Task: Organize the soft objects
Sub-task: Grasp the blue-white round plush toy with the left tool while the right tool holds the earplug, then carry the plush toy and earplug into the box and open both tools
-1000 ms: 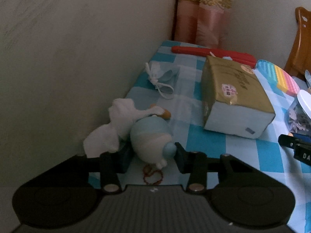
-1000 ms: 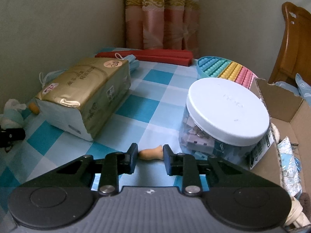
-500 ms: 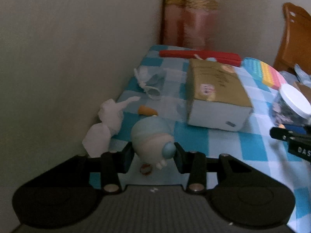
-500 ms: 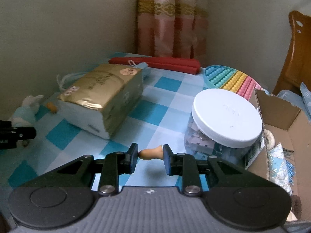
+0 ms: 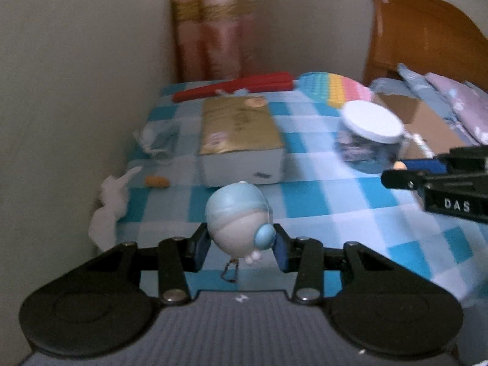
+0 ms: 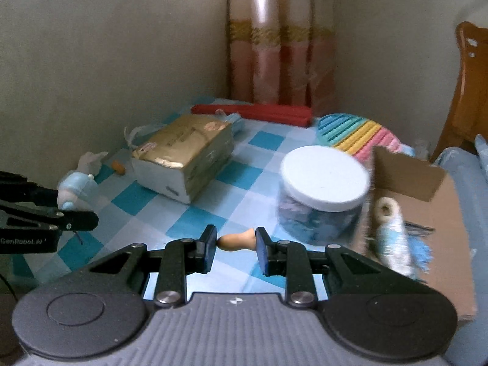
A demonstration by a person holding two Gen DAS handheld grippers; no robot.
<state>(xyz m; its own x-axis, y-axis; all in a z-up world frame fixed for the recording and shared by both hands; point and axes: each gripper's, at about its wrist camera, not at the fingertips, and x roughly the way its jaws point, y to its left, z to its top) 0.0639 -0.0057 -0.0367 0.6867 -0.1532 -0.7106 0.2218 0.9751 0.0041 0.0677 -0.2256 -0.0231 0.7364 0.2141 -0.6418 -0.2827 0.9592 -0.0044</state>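
You hold two soft toys clear of table [image 6: 213, 180] — left gripper [image 5: 241, 245] clamped narrow on blue-white plush [image 5: 236, 224], right gripper [image 6: 236, 244] pinched on small orange squishy [image 6: 236, 242]. Cardboard box [image 6: 427, 213] at table's right edge already has blue-white soft item [image 6: 392, 235] inside. Left to do — orange piece [image 5: 156, 181] and white cloth [image 5: 111, 201] by wall edge.

The right gripper [image 6: 235, 244] clamps a small tan soft piece [image 6: 236, 242] above the checked cloth [image 6: 244, 180]. Ahead right of the tips stands a white-lidded jar [image 6: 323, 189]; a cardboard box [image 6: 427, 201] sits farther right.
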